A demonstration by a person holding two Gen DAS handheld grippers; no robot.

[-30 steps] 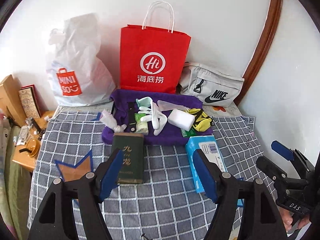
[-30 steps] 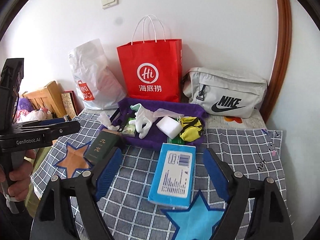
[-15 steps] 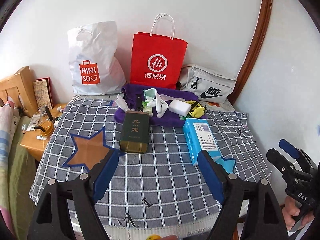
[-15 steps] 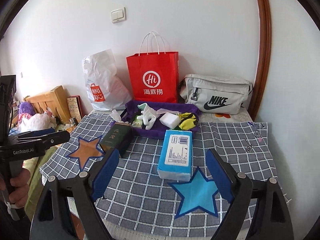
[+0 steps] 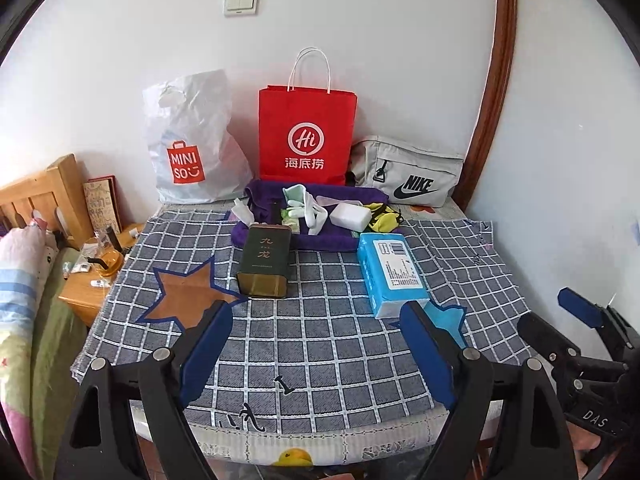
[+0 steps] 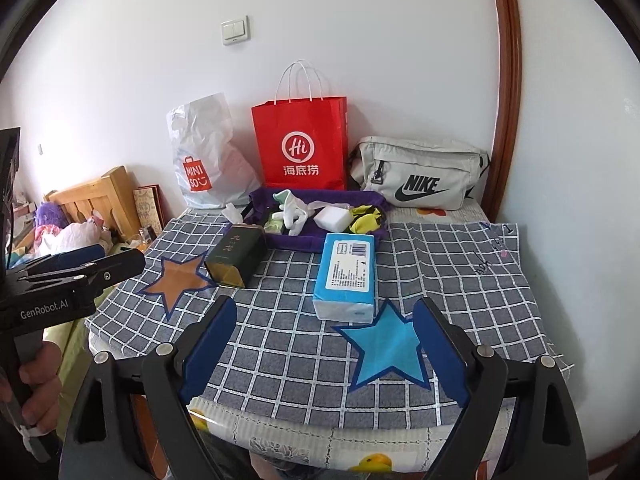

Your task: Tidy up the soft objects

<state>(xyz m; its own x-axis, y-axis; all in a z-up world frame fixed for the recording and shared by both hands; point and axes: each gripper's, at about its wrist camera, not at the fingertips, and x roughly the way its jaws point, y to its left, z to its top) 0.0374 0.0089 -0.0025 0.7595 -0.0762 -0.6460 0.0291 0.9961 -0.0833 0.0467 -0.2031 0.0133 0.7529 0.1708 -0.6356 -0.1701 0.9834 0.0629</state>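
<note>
Above the near edge of the checked tablecloth (image 5: 340, 344), the left gripper (image 5: 316, 344), jaws opening, and the wide-open right gripper (image 6: 324, 344) hold nothing, one blue tissue pack (image 5: 390, 274) and one green tin (image 5: 264, 260) lie mid-cloth, and a purple tray (image 5: 328, 240) of soft oddments sits before three bags at the far edge.

left hand-held gripper (image 5: 316, 346): black plastic frame, two fingers with dark blue pads, silver screws at the joints | side marking: white text "GenRobot.AI" | right hand-held gripper (image 6: 324, 350): same black frame, blue pads, silver screws | its body: white letters "DAS" | hand (image 6: 38, 384): on a black handle
</note>
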